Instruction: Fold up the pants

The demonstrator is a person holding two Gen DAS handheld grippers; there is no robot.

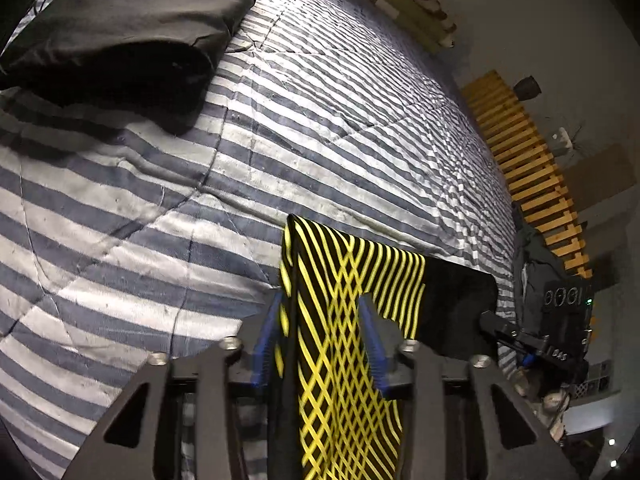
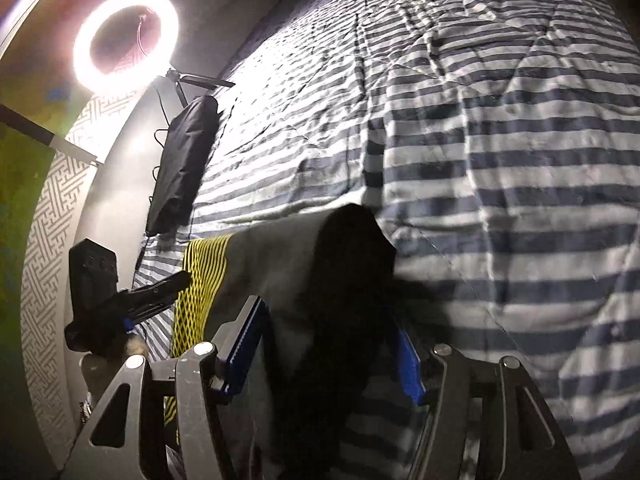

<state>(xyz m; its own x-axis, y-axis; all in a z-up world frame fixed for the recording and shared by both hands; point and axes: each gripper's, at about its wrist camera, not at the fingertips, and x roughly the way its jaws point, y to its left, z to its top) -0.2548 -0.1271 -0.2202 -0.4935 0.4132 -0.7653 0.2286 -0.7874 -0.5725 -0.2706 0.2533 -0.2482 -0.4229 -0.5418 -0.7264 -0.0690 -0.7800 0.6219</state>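
Bed: a quilt (image 1: 320,128) in grey and white stripes covers it; it is the work surface, with plenty of bare room ahead of both grippers.

Pillow: a dark pillow (image 1: 120,40) lies at the far left of the bed in the left wrist view, well apart from the work.

Ring light: a lit ring light (image 2: 124,40) stands beside the bed on the right gripper's left, and a dark bag (image 2: 184,160) hangs near it.

Pants: the pants (image 1: 344,300), black with a yellow criss-cross panel, hang as a band stretched between the two grippers, low over the near edge of the quilt. Whether the lower part rests on the bed I cannot tell.

Left gripper: the left gripper (image 1: 324,336) has its blue pads set narrow, with the patterned cloth running between them. Whether they pinch it I cannot tell.

Right gripper: the right gripper (image 2: 328,344) stands moderately wide; dark cloth drapes between the pads, and I cannot tell if they press on it.

Step in hand: my reading is that a fold is being carried and laid.

Next move: it calls for both ends set down level, edges matched, then a clean release without dragging cloth.
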